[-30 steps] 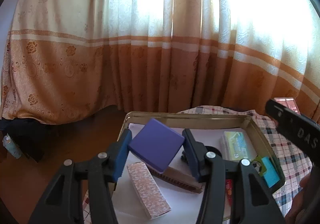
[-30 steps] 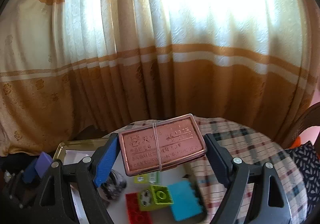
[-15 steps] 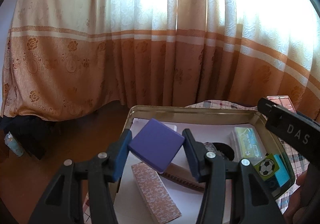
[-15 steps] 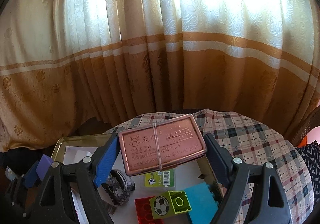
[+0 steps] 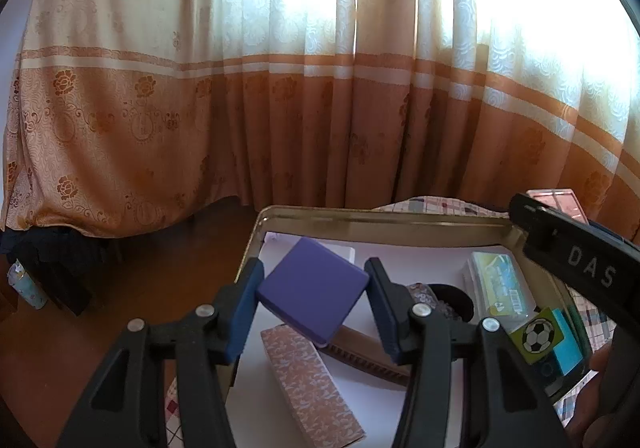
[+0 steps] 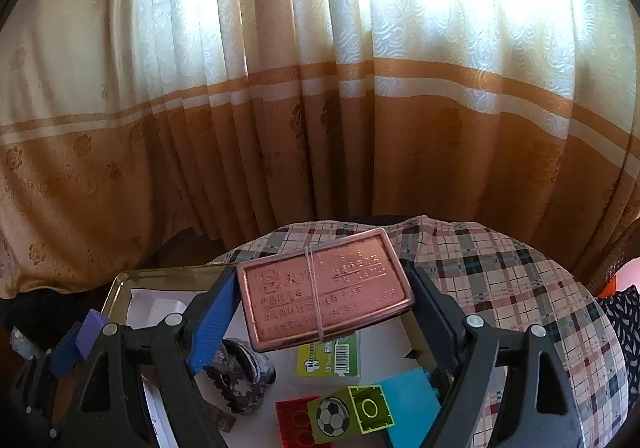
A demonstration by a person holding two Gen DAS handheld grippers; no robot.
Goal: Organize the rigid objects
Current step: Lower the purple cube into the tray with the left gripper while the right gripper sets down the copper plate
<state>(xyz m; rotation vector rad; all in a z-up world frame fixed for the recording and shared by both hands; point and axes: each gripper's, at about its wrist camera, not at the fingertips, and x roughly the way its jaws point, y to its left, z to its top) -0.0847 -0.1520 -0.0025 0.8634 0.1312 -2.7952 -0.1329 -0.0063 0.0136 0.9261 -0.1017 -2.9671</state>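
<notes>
1. Your left gripper (image 5: pixel 314 306) points forward and down over the near left part of the metal tray (image 5: pixel 384 216). Its jaws are clamped on a purple square block (image 5: pixel 312 298), which sits tilted between the blue pads, one corner low, held clear above the tray floor.

2. Your right gripper (image 6: pixel 326 306) tilts down at much the same slant over the tray's right side. Its jaws stand wide but pressed on the short ends of a copper-coloured rectangular tin (image 6: pixel 324 288) (a thin rubber band runs across its middle), carried nearly flat above the tray.

3. Under the left gripper lie a pink patterned box (image 5: pixel 312 384) and, just behind it, a brown flat box (image 5: pixel 368 352); both sit directly beneath the purple block, on the white paper lining (image 5: pixel 420 256) of the tray.

4. Farther right in the tray rest a patterned roll (image 6: pixel 240 380), a clear case with a green label (image 6: pixel 330 358), a green brick with a football picture (image 6: pixel 348 414), a red brick (image 6: pixel 294 424) and a blue brick (image 6: pixel 412 404). The three bricks touch each other, right below the copper tin.

5. The tray stands on a plaid tablecloth (image 6: pixel 500 280). An orange and cream curtain (image 5: pixel 280 107) hangs behind.

6. From the left camera, the right gripper's black body crosses the tray's far right corner and hides part of the rim there.
</notes>
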